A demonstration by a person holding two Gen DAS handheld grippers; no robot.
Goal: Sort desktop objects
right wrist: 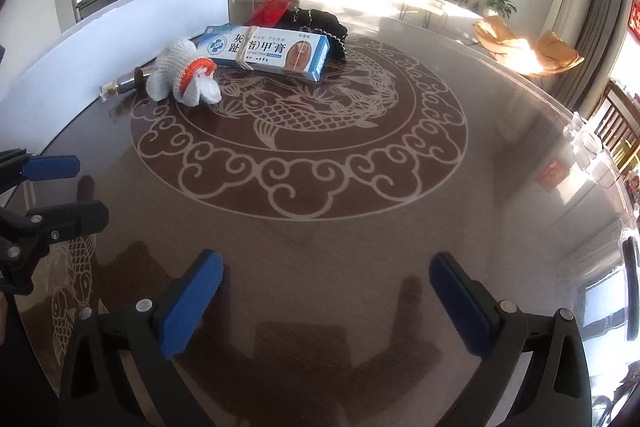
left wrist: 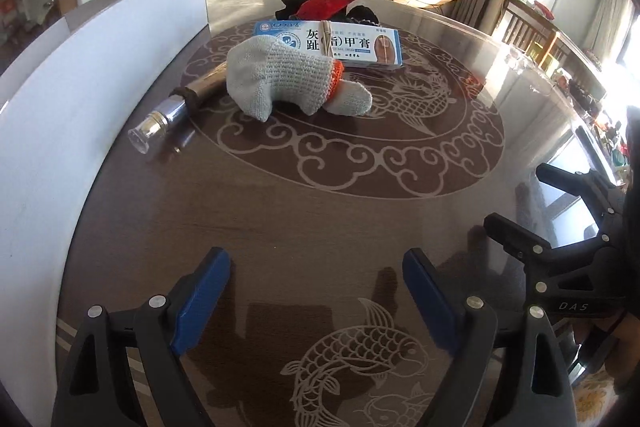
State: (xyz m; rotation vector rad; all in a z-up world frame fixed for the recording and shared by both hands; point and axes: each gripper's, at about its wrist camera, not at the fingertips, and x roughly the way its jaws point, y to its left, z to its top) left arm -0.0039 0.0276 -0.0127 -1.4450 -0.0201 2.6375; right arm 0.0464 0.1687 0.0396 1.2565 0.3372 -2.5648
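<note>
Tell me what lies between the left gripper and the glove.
Nothing visible does. The left gripper hangs open and empty over bare table, and only that patterned surface runs from its fingertips up to the glove. The bottle lies off to the glove's left and the box behind it, both out of the path.

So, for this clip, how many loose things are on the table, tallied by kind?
Knitted gloves: 1
Printed cartons: 1
Bottles or flasks with a clear cap: 1
Red packets: 1
Black fabric items: 1
Total: 5. All sit at the far side; both grippers are empty.
</note>
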